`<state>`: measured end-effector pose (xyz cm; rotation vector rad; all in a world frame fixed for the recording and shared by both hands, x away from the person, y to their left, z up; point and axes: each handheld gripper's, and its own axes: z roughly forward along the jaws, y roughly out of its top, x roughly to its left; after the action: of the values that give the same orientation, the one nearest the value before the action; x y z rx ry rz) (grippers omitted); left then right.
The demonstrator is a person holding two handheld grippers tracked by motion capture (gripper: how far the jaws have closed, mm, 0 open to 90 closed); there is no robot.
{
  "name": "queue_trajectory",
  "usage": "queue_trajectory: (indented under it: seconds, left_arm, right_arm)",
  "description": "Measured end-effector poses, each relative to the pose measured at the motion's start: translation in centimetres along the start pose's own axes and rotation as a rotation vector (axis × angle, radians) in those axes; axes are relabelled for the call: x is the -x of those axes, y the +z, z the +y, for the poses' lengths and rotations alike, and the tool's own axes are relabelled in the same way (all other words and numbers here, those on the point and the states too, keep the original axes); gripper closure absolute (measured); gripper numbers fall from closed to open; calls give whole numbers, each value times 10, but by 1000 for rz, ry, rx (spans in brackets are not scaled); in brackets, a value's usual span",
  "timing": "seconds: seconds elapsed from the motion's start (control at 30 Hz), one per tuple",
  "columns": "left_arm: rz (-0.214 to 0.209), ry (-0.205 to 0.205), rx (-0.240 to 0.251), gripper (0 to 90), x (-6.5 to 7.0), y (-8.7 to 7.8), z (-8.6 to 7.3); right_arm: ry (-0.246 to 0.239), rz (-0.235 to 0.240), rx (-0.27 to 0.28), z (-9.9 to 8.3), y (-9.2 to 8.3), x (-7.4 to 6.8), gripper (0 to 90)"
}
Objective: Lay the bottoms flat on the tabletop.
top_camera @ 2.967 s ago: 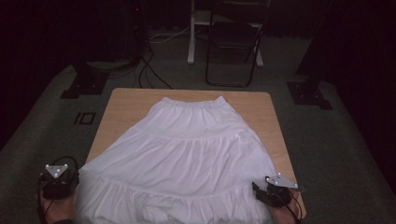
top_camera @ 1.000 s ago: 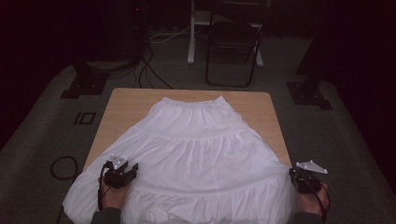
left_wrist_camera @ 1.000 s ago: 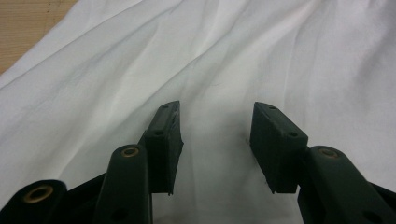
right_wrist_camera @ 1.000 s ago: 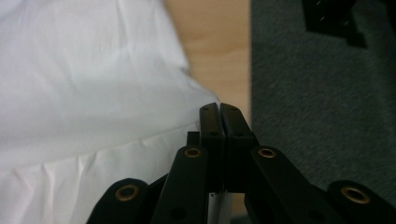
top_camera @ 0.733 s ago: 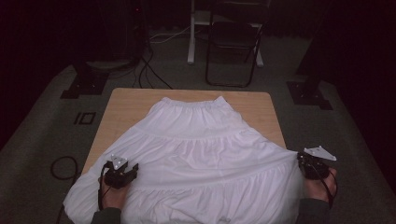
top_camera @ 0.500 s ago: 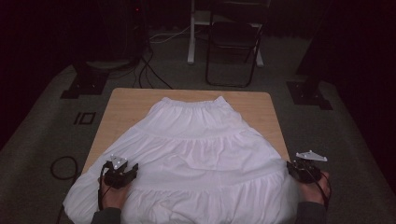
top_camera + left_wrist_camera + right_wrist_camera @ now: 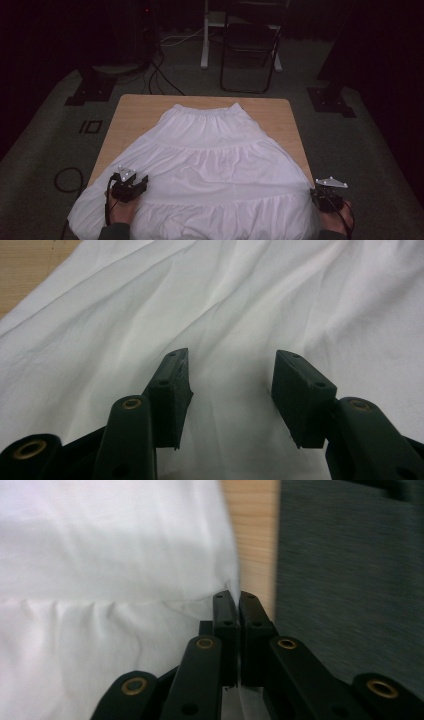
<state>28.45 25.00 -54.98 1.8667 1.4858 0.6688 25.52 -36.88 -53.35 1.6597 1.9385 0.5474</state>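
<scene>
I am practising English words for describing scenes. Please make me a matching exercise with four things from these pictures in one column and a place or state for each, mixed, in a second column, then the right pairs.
Things
1. white skirt
2. left gripper
3. right gripper
4. folding chair

Places or states
A. on the floor beyond the table's far edge
B. jaws pressed together on a thin edge of cloth
C. jaws apart above the cloth
D. spread flat, waistband at the far side

Pairs: 1-D, 2-C, 3-B, 4-A
</scene>
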Motion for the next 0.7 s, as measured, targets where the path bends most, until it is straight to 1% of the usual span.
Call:
queue_trajectory:
  seconds: [0.03, 0.07, 0.13, 0.17, 0.2, 0.23, 0.27, 0.3, 0.33, 0.37, 0.4, 0.43, 0.47, 0.53, 0.6, 0.63, 0.67, 0.7]
  left_arm:
    - [-6, -1, 1, 491, 1, 0, 0]
    - [-10, -1, 1, 486, 1, -1, -1]
    - [-15, 1, 0, 477, 3, -1, -1]
    - [-15, 0, 1, 474, 5, -2, -2]
    - [-14, 1, 2, 472, 5, -2, -2]
    - [-11, 2, 3, 471, 6, -3, -2]
    - [-11, 4, 3, 471, 6, -3, -3]
    - [-10, 3, 3, 471, 6, -3, -3]
    - [-10, -2, 2, 472, 6, -3, -2]
    - [-10, -2, 0, 471, 5, -3, -2]
    - [-12, -7, 1, 471, 5, -3, -2]
    - [-13, -9, 1, 471, 5, -3, -2]
    - [-13, -8, 2, 471, 5, -3, -3]
    - [-11, -4, 0, 469, 5, -3, -2]
    - [-10, -2, -1, 468, 5, -3, -2]
    - [-10, -3, 0, 467, 5, -3, -2]
    - [-9, -2, 1, 466, 6, -3, -2]
    - [-9, -2, 0, 466, 6, -3, -2]
  right_arm:
    - [8, -35, -3, -2, -1, 1, 889]
    - [33, -61, 1, -5, -1, 3, 889]
    - [67, -73, 7, -8, -2, 4, 888]
    - [74, -81, 13, -9, -3, 4, 883]
    - [82, -89, 32, -10, -4, 2, 838]
    - [85, -87, 56, -10, -5, 1, 763]
    - [82, -61, 97, -10, -8, -1, 687]
    - [84, -11, 148, -10, -10, -4, 621]
    - [94, 45, 198, -10, -13, -7, 579]
    - [100, 89, 246, -10, -16, -11, 550]
    - [105, 108, 265, -10, -18, -14, 537]
    - [107, 136, 281, -9, -19, -19, 525]
    - [98, 163, 296, -9, -19, -23, 515]
    - [72, 200, 317, -9, -18, -33, 508]
    - [52, 233, 316, -9, -14, -41, 504]
    - [43, 242, 314, -9, -13, -43, 503]
    - [16, 253, 305, -10, -10, -48, 496]
    - [4, 256, 303, -10, -10, -50, 493]
